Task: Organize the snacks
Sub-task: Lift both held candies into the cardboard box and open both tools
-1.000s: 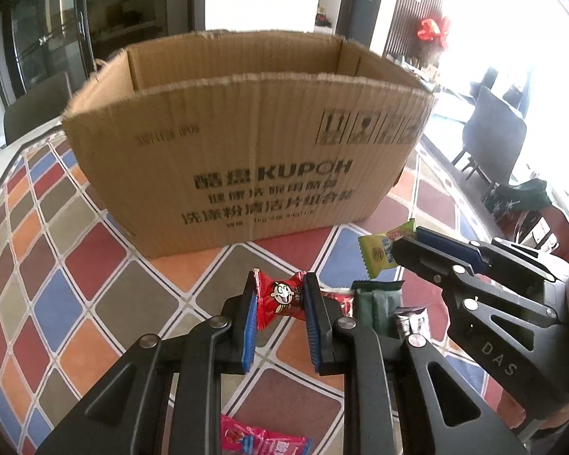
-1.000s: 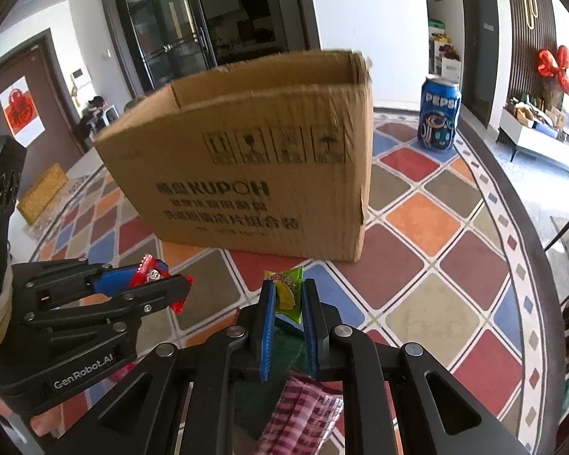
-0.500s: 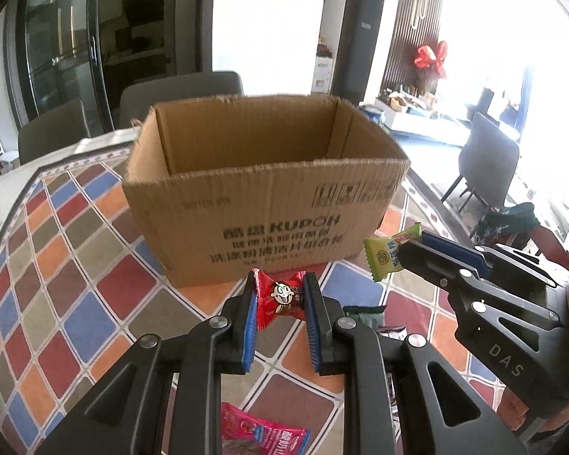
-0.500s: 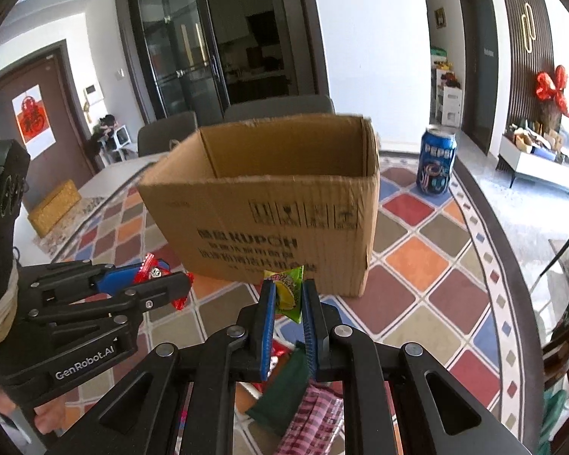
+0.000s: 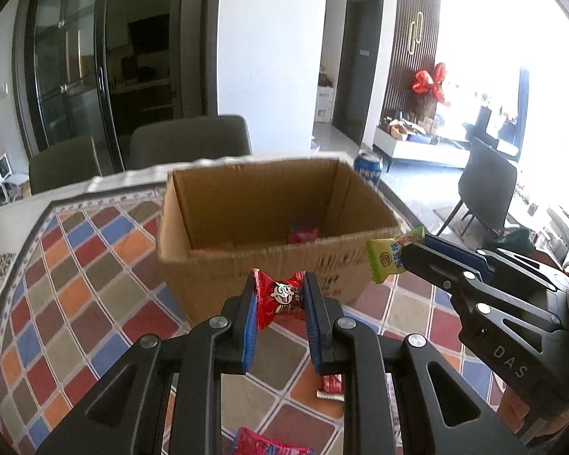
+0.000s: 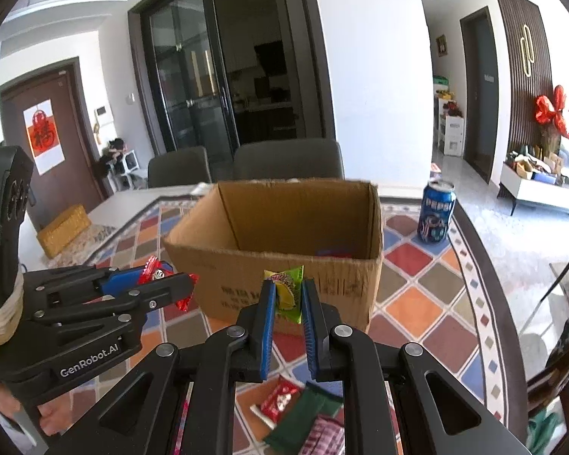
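Your left gripper (image 5: 279,305) is clamped on a red candy (image 5: 280,299), its wrapper with a cartoon face squeezed between the blue pads (image 5: 249,318). Your right gripper (image 6: 289,305) is pinched on a green candy (image 6: 289,295), held upright between its pads. Both candies hang above the table (image 6: 428,303), just short of the near wall of the open box (image 5: 269,223), with the green one to the right of the red one. Inside the box, a red packet (image 5: 303,233) lies on the floor near the right side. On the table below your grippers lie loose snacks: a red packet (image 6: 278,402), a dark green packet (image 6: 303,417) touching it, and a pink one (image 5: 269,445). A blue can (image 6: 436,212) stands right of the box, well apart.
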A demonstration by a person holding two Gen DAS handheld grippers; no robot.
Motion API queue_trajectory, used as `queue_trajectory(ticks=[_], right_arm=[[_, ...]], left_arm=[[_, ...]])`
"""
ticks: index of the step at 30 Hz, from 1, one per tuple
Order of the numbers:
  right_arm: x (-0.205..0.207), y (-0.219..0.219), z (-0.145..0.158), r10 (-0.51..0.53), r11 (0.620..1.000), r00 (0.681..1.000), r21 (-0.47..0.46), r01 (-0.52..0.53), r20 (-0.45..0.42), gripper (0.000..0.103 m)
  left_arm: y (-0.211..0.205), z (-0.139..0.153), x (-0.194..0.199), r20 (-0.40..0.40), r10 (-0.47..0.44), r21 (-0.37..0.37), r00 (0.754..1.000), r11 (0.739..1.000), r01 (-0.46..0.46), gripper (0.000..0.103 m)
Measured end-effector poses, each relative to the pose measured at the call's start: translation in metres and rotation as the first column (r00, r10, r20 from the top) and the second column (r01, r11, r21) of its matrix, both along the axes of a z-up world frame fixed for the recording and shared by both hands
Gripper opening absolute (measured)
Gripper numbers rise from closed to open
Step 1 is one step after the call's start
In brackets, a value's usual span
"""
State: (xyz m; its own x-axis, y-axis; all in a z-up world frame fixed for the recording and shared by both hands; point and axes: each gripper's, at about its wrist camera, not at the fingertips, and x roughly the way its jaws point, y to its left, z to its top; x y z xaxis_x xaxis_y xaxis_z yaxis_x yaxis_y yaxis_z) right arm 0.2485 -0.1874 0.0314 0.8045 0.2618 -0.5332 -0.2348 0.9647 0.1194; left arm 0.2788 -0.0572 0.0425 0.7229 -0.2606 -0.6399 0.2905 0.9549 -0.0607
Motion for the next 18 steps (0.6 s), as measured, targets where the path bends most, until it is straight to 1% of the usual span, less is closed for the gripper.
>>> queue_trajectory(ticks=[8, 18], right_arm=[[0.008, 0.001, 0.024, -0.005, 1.000, 0.999, 0.000, 0.005, 0.052, 0.015], [0.029, 0.001, 0.035, -0.012, 1.000, 0.998, 0.010, 0.012, 0.068, 0.015]], left_arm=[[0.005, 0.021, 0.018, 0.046, 0.019, -0.012, 0.999, 1.000, -0.019, 0.022], [0.006, 0.032, 0.042, 0.066, 0.022, -0.002, 0.998, 1.000, -0.022, 0.022]])
